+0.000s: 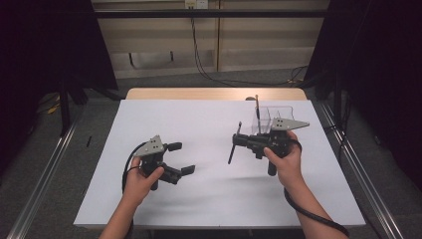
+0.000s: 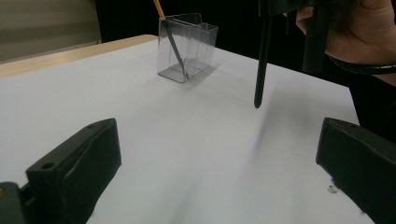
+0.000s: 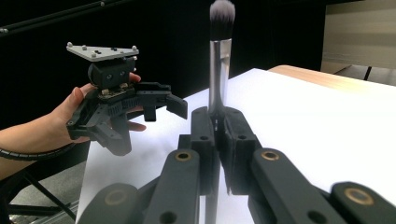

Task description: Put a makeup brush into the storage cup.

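Brush (image 3: 220, 56) stands clamped upright in right tongs (image 1: 238, 142) above worktop (image 1: 209, 124); left tongs (image 1: 181, 158) gape wide, apart.

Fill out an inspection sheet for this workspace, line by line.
Surface: white sheet covering a wooden table.
Job's things: clear plastic compartment organiser holding a yellow pencil; black-handled makeup brush.
Clutter: nothing seen.
Grippers: left gripper held above the sheet, jaws apart and empty; right gripper with jaws closed on the brush's handle, bristles up.
Cables: black cable trailing from the right gripper; wall cables.
Surroundings: dark curtains, grey floor.
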Action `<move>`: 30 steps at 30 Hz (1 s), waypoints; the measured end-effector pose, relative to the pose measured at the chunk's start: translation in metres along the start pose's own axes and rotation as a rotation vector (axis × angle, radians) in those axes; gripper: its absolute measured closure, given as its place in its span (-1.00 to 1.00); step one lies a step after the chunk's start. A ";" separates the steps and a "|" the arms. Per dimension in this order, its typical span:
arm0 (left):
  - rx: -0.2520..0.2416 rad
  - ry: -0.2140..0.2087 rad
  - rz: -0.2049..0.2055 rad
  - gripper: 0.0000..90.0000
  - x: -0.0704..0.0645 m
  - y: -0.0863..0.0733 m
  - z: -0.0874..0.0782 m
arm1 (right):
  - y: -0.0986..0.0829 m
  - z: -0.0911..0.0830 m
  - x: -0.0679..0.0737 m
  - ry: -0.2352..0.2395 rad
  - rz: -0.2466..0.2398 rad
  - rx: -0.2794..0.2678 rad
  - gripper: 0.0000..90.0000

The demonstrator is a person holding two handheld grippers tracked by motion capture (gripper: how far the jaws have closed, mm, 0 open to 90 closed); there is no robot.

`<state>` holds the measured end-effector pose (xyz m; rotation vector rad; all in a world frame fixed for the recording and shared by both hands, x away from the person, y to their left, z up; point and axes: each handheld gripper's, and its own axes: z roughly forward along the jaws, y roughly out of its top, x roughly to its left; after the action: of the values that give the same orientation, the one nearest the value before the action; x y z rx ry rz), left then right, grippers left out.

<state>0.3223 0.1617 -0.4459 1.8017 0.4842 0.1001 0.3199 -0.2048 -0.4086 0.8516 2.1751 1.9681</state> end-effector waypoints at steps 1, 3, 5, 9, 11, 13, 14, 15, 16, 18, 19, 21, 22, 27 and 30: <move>-0.001 0.005 -0.001 -1.00 0.000 0.000 -0.001 | 0.000 0.000 0.000 -0.002 -0.001 0.000 0.89; -0.002 0.007 -0.001 -1.00 0.000 0.000 -0.003 | 0.001 -0.001 -0.001 -0.002 0.000 -0.002 0.89; 0.002 0.010 0.002 -1.00 0.002 -0.001 -0.005 | 0.001 -0.002 -0.001 -0.003 -0.001 -0.004 0.89; 0.003 0.025 -0.006 -1.00 0.004 -0.003 -0.011 | 0.002 -0.004 -0.001 -0.006 -0.004 -0.007 0.89; 0.007 0.031 -0.005 -1.00 0.005 -0.004 -0.014 | 0.002 -0.004 -0.001 -0.009 -0.008 -0.009 0.89; 0.008 0.035 -0.006 -1.00 0.005 -0.005 -0.017 | 0.003 -0.005 -0.001 -0.011 -0.008 -0.011 0.89; 0.009 0.036 -0.005 -1.00 0.005 -0.005 -0.018 | 0.003 -0.005 -0.002 -0.011 -0.007 -0.012 0.89; 0.010 0.039 -0.004 -1.00 0.005 -0.005 -0.019 | 0.003 -0.005 -0.002 -0.011 -0.007 -0.013 0.89; 0.012 0.042 -0.001 -1.00 0.005 -0.006 -0.021 | 0.003 -0.005 -0.002 -0.012 -0.007 -0.012 0.89; 0.012 0.043 -0.005 -1.00 0.006 -0.007 -0.023 | 0.003 -0.005 -0.002 -0.012 -0.007 -0.012 0.89; 0.014 0.044 -0.005 -1.00 0.006 -0.007 -0.024 | 0.003 -0.005 -0.002 -0.011 -0.008 -0.012 0.89; 0.011 0.048 -0.005 -1.00 0.006 -0.008 -0.026 | 0.003 -0.004 -0.002 -0.009 -0.008 -0.012 0.89; 0.016 0.048 -0.006 -1.00 0.006 -0.009 -0.027 | 0.003 -0.004 -0.002 -0.008 -0.009 -0.012 0.89; 0.026 0.064 -0.006 -1.00 0.006 -0.012 -0.034 | 0.004 -0.004 -0.002 -0.010 -0.012 -0.013 0.89; 0.023 0.077 -0.008 -1.00 0.007 -0.013 -0.038 | 0.005 -0.004 -0.002 -0.012 -0.015 -0.012 0.89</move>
<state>0.3131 0.2019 -0.4488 1.8233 0.5487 0.1596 0.3218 -0.2092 -0.4041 0.8408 2.1552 1.9622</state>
